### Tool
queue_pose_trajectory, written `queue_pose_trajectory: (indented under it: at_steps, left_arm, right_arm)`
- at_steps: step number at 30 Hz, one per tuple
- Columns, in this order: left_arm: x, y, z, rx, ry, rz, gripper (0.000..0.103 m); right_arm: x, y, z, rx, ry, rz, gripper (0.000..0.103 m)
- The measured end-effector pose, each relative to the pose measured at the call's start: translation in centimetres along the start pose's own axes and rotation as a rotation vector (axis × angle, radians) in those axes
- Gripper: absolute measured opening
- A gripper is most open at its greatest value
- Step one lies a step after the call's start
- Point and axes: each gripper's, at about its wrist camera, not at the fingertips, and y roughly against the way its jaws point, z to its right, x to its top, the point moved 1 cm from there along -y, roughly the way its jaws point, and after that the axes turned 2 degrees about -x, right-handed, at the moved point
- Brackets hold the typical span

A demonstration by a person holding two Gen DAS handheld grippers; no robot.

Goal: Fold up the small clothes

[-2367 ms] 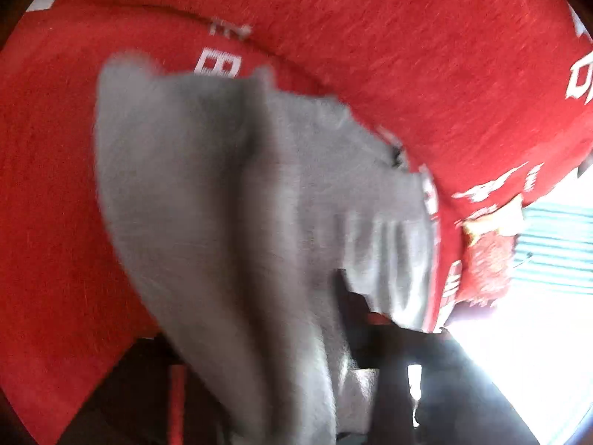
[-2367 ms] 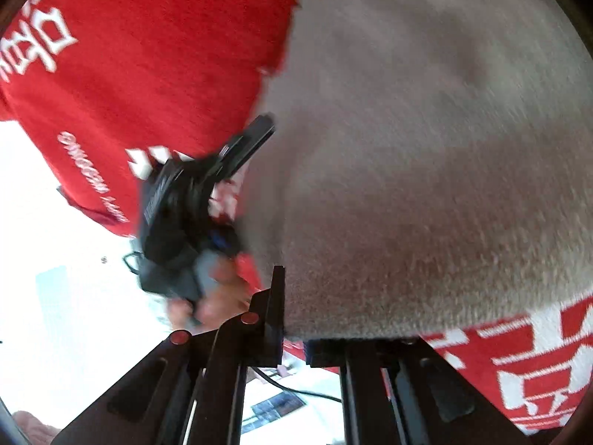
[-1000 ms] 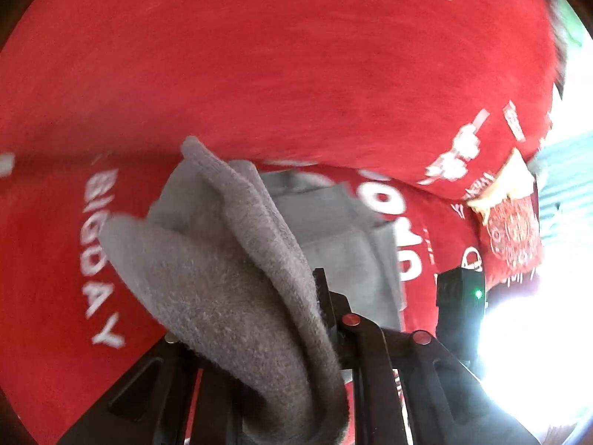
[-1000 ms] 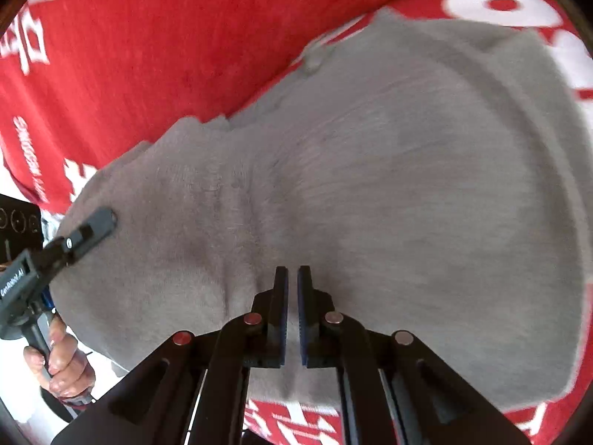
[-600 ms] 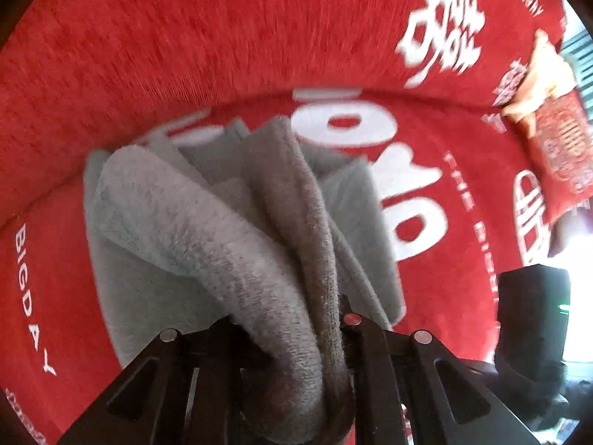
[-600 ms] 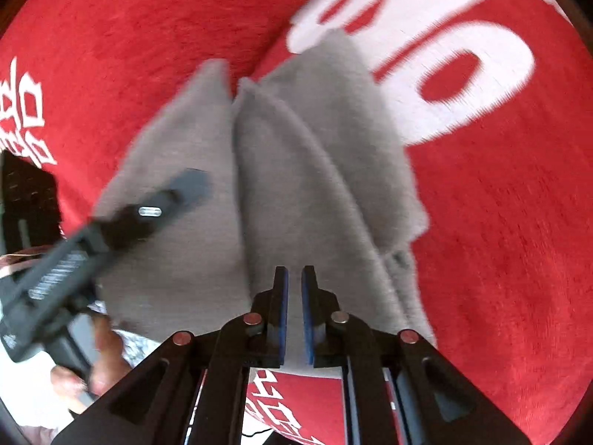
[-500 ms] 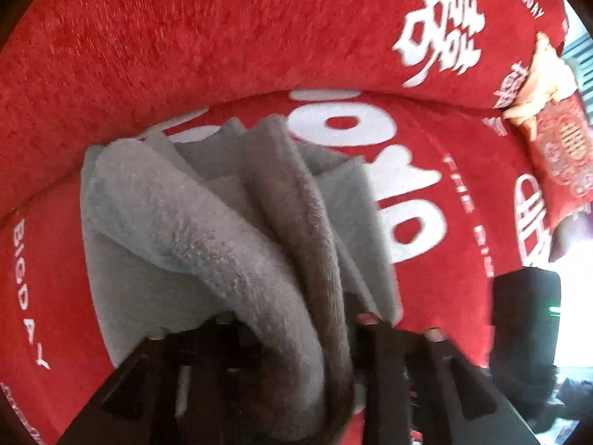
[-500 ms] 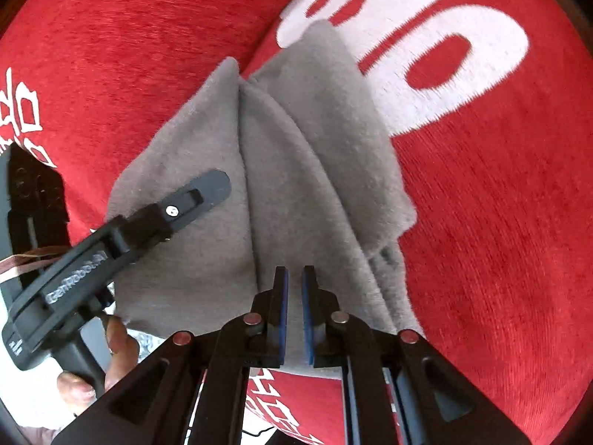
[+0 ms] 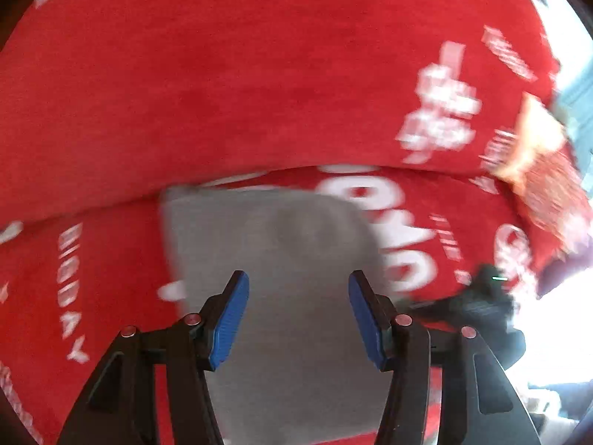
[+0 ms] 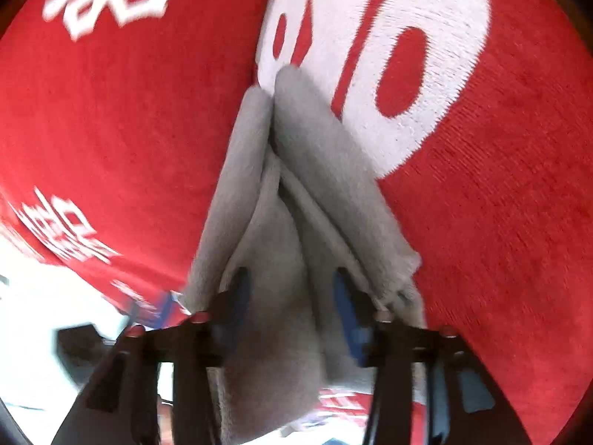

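A grey fleece garment [image 9: 274,244] lies folded on the red printed cloth [image 9: 222,92]. In the left wrist view it is a flat blurred patch below my left gripper [image 9: 298,315], whose jaws are opening, its blue pads [image 9: 231,319] wide apart with nothing pressed between them. In the right wrist view the grey garment [image 10: 281,222] shows as folded layers reaching away from my right gripper [image 10: 291,307]. Its jaws are opening too; a grey fold lies between the blue pads [image 10: 346,315] without being pinched. The other gripper's dark body [image 9: 481,304] shows at the right of the left wrist view.
The red cloth [image 10: 500,204] carries large white lettering [image 10: 407,55] and drapes over an edge at the lower left of the right wrist view. A red and yellow packet [image 9: 545,170] lies at the far right. Bright floor shows beyond the edge.
Both grippers have let go of the grey garment and their jaws have spread. The garment, earlier bunched up in the left jaws, now lies flat. The right gripper has swung low along the folds.
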Motion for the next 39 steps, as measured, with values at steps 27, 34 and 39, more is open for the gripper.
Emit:
queue_pose_trajectory:
  at_steps: [27, 34, 39]
  left_arm:
    - [-5.0, -4.1, -6.9, 0.176, 0.148, -0.113, 0.075]
    - [-5.6, -2.2, -6.3, 0.154, 0.092, -0.146, 0.04]
    - [-7.4, -2.3, -3.9, 0.07, 0.062, -0.191, 0.037]
  right_arm:
    - [2.6, -1.0, -5.1, -0.598, 0.501, 0.007, 0.026]
    - [0.0, 2.3, -8.1, -0.649, 0.558, 0.031, 0.028]
    - [-5.0, -0.1, -10.4, -0.615, 0.685, -0.067, 0.016]
